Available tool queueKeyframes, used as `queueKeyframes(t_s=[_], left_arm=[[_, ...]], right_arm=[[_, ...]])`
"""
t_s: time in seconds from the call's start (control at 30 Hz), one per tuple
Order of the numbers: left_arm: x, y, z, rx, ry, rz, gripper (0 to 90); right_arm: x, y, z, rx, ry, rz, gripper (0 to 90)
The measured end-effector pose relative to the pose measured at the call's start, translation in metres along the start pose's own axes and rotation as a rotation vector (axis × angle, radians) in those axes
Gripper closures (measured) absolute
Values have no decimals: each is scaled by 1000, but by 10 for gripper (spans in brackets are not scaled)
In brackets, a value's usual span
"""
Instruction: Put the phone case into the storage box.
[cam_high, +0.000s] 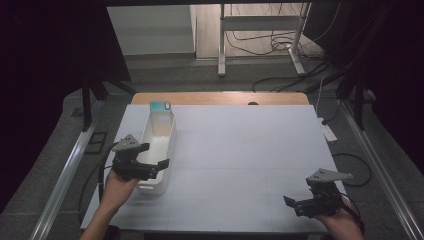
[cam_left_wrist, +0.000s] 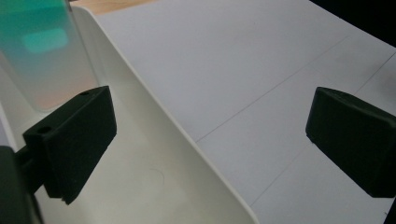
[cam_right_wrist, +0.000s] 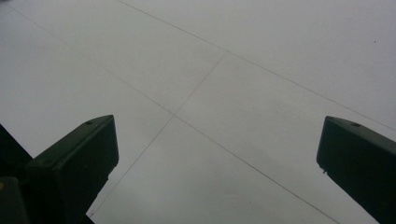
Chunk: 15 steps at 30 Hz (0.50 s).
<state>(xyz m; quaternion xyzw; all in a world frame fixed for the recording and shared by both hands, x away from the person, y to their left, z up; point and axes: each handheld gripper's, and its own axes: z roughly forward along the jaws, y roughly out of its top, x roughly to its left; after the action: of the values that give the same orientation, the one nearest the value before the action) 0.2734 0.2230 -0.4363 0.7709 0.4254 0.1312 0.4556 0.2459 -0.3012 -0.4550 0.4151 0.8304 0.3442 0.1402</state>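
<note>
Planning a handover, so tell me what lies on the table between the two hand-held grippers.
In the high view, only bare white table top lies between the left hand-held gripper, at the white bin, and the right hand-held gripper.

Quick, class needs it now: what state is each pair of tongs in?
Left tongs: open, straddling the white bin's wall, holding nothing.
Right tongs: open, empty, over the white table.

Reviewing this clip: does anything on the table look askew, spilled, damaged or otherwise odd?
Nothing spilled or damaged. One oddity: a teal-topped flat object stands on end in the white bin, leaning against its far end and poking above the rim. The left gripper straddles the bin's wall, jaws open; the right gripper is open above bare table.
</note>
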Motion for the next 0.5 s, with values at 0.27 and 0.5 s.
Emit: queueKeyframes(t_s=[0.27, 0.5], left_arm=[[-6, -11, -13, -4, 15, 0, 26], [-9, -23, -23, -7, 16, -14, 27]], right_arm=[[0, 0, 0, 0, 0, -3, 0], [0, 0, 0, 1, -1, -5, 0]])
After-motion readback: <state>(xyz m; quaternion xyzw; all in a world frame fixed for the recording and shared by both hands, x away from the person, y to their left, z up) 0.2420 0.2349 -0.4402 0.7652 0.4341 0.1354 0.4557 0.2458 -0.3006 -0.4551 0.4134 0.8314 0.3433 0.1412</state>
